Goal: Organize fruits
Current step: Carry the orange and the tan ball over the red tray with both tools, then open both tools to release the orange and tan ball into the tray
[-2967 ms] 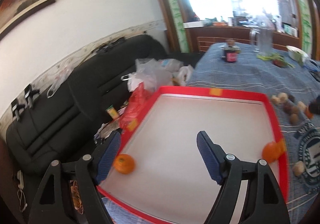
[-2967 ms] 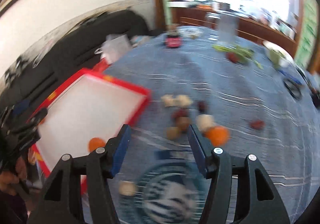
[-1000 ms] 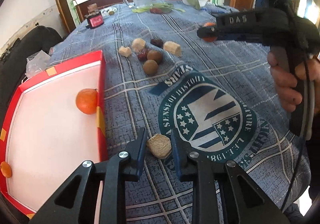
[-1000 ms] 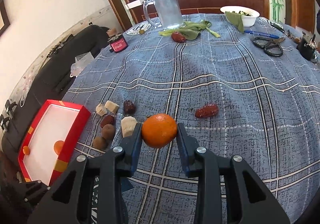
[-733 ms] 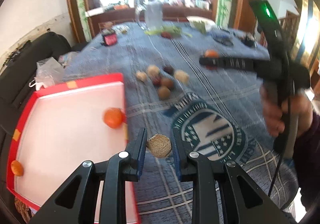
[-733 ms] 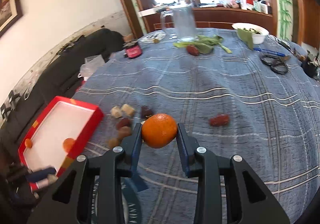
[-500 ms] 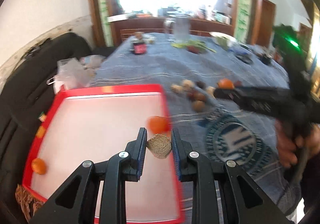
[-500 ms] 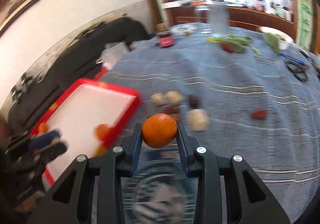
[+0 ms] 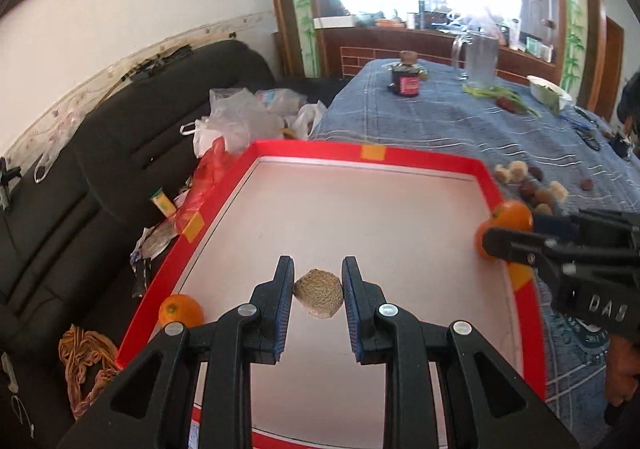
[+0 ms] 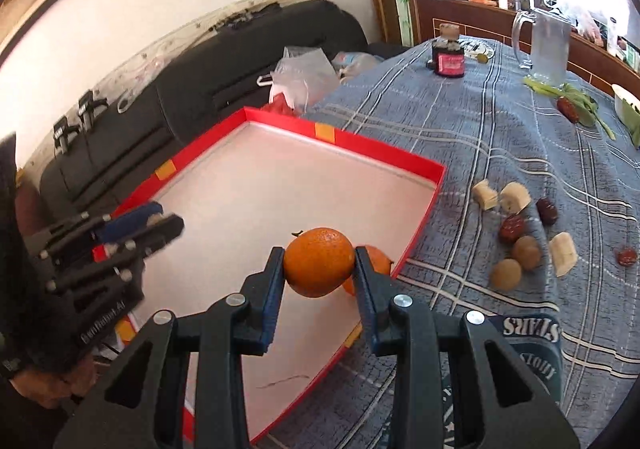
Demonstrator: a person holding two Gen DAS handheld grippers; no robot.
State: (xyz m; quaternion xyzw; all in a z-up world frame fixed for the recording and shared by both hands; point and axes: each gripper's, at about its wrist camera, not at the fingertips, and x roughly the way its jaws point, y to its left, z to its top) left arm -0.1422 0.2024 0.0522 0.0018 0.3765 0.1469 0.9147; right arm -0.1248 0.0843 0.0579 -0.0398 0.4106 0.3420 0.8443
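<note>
Mid-delivery: my left hand-held gripper [image 9: 316, 291] clamped a tan rough-skinned fruit chunk [image 9: 319, 293] and my right hand-held gripper [image 10: 319, 269] a round orange tangerine [image 10: 319, 261], both above the red-rimmed white tray [image 10: 362, 153]; next I judged lowering, then releasing.

The left gripper [image 9: 318, 291] is clamped on a rough brown fruit piece [image 9: 319, 293] while the right gripper [image 10: 319, 267], held in a hand [image 9: 620, 373] at the lower right, pinches an orange [image 10: 319, 262] between its blue pads.
</note>
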